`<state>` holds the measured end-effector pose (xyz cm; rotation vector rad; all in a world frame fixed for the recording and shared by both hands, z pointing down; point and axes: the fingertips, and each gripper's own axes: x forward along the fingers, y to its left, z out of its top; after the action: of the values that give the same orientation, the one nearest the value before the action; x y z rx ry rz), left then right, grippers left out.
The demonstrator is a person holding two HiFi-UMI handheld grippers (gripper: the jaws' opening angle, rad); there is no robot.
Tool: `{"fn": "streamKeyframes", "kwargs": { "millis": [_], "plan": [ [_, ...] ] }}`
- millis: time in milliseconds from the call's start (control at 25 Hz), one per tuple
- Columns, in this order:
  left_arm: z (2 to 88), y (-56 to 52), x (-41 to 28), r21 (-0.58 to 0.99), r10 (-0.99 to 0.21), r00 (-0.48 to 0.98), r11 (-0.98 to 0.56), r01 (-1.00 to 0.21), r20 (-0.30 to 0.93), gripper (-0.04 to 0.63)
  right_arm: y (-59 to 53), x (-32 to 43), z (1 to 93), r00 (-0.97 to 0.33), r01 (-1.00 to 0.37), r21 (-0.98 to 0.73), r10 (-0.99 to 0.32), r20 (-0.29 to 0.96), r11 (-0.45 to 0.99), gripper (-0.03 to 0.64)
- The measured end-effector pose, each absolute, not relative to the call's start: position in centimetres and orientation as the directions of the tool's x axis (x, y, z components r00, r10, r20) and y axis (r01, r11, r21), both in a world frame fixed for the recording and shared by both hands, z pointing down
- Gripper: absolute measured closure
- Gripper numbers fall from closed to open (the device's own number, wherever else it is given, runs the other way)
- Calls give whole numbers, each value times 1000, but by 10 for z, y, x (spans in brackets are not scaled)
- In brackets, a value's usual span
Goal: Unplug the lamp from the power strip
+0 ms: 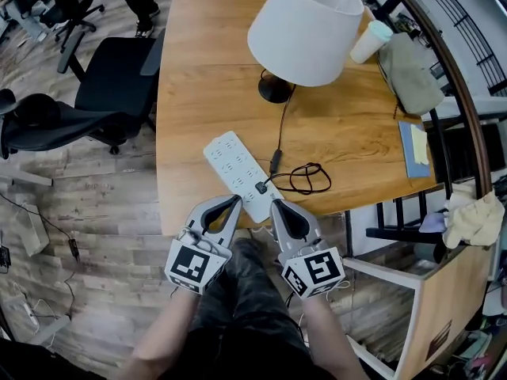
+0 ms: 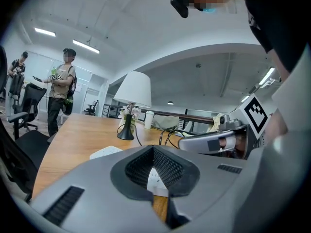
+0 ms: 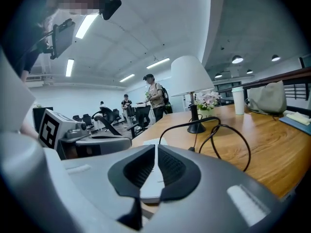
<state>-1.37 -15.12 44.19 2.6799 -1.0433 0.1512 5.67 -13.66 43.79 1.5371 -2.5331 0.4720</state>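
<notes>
Both grippers sat closed and empty in the head view, left gripper (image 1: 232, 204) and right gripper (image 1: 277, 207) just short of the power strip (image 1: 236, 167). The lamp (image 1: 305, 26) had its black plug (image 1: 261, 187) just ahead of the right tips.

Left gripper view: jaws together, strip ahead.

Right gripper view: jaws together, cord (image 3: 248, 148) looping ahead-right.

The plug looked small, stiff and probably tight. It was better pinched by its body than by the limp cord, with the light strip held down.

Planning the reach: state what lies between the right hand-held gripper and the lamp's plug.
In the head view, only the white near end of the strip lies between the right hand-held gripper and the plug. Nothing else is in the way.
</notes>
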Motion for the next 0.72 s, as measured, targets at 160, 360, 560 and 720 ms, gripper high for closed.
{"fn": "streamKeyframes", "kwargs": {
  "millis": [160, 360, 560, 720],
  "plan": [
    [449, -160, -11, 189, -659, 721, -696, -693, 213, 597, -147, 52, 445, -509, -860, -190, -805, 303, 473, 561],
    [459, -167, -8, 161, -653, 709, -696, -700, 266, 597, -161, 50, 453, -517, -856, -175, -791, 328, 487, 550],
    [471, -173, -6, 108, -644, 693, -703, -703, 324, 597, -170, 45, 463, -523, -850, -154, -769, 368, 504, 545],
    [480, -172, 1, 83, -618, 694, -722, -687, 369, 598, -172, 42, 471, -530, -839, -121, -745, 404, 531, 540]
  ]
}}
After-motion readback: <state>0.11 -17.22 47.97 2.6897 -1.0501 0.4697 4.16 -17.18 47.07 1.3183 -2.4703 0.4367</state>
